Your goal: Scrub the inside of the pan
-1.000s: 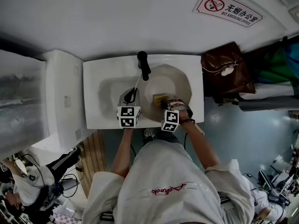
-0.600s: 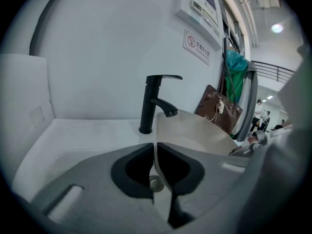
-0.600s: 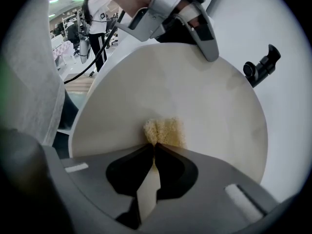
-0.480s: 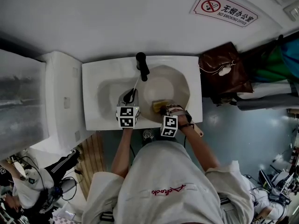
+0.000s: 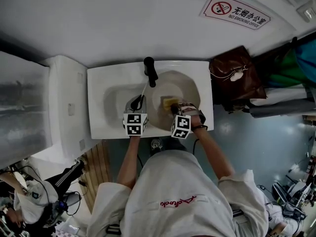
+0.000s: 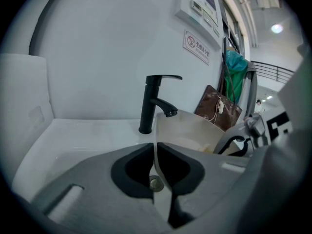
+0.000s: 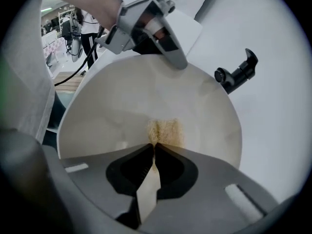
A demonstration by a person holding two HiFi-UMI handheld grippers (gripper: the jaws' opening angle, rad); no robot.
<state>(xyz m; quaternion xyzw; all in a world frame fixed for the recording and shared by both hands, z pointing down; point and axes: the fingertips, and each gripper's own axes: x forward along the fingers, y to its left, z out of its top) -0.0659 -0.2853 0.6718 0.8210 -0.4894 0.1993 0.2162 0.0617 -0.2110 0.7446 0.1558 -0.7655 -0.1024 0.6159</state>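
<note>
A cream-coloured pan stands tilted in the white sink, under the black faucet. My left gripper is shut on the pan's thin rim at its left side. My right gripper is shut on a yellow sponge that presses on the pan's inside. In the right gripper view the sponge sits just past the jaws against the pan's floor, with the left gripper clamped on the far rim.
A white wall rises right behind the sink, and the faucet overhangs the pan's far edge. A brown bag hangs to the right of the basin. A white cabinet stands to the left.
My right gripper drew the sponge back toward the pan's near edge, then pushed it away again toward the faucet. The left gripper and the pan stayed still.
</note>
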